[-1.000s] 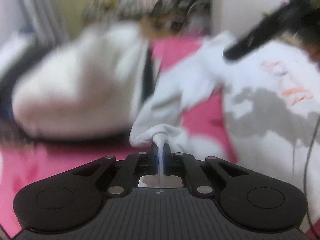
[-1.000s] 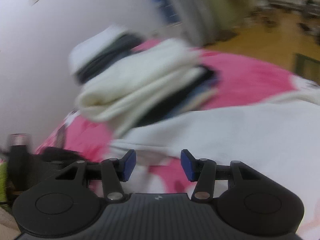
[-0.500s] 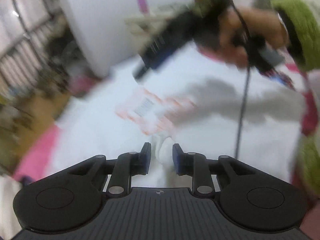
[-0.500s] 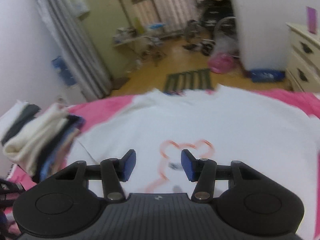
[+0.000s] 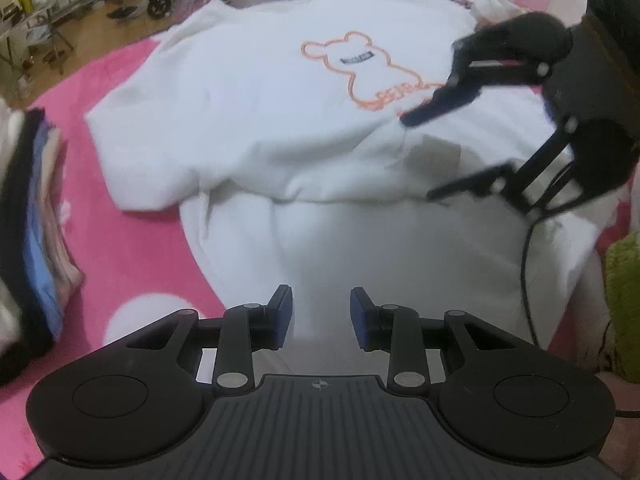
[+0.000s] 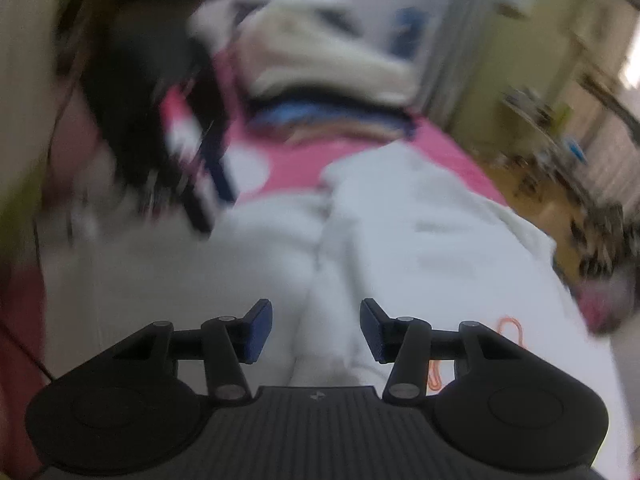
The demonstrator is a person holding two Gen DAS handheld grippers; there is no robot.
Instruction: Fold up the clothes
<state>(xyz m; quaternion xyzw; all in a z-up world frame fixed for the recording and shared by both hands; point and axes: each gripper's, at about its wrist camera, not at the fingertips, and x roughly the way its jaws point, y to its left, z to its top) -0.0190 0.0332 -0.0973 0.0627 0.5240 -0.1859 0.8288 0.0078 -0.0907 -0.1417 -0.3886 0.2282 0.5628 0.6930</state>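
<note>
A white sweatshirt with an orange bear outline lies spread on the pink bed cover. One sleeve is laid across its near part. My left gripper hovers over that sleeve, jaws opening, and the pads press on nothing. My right gripper reaches in from the right over the sweatshirt's hem side. In the blurred right wrist view my right gripper has its jaws closing. A ridge of white cloth runs beneath them, untouched by the pads. The left gripper shows there as a dark smear.
A stack of folded clothes sits on the cover to the left of the sweatshirt, and shows again as a stack of folded clothes beyond it. A green fuzzy sleeve is at the right edge. A wooden floor with clutter lies past the bed.
My left gripper was shut on a pinch of white sleeve; it has let go and now stands open above the laid sleeve. Both views have swung, and the right gripper has come in over the sweatshirt.
</note>
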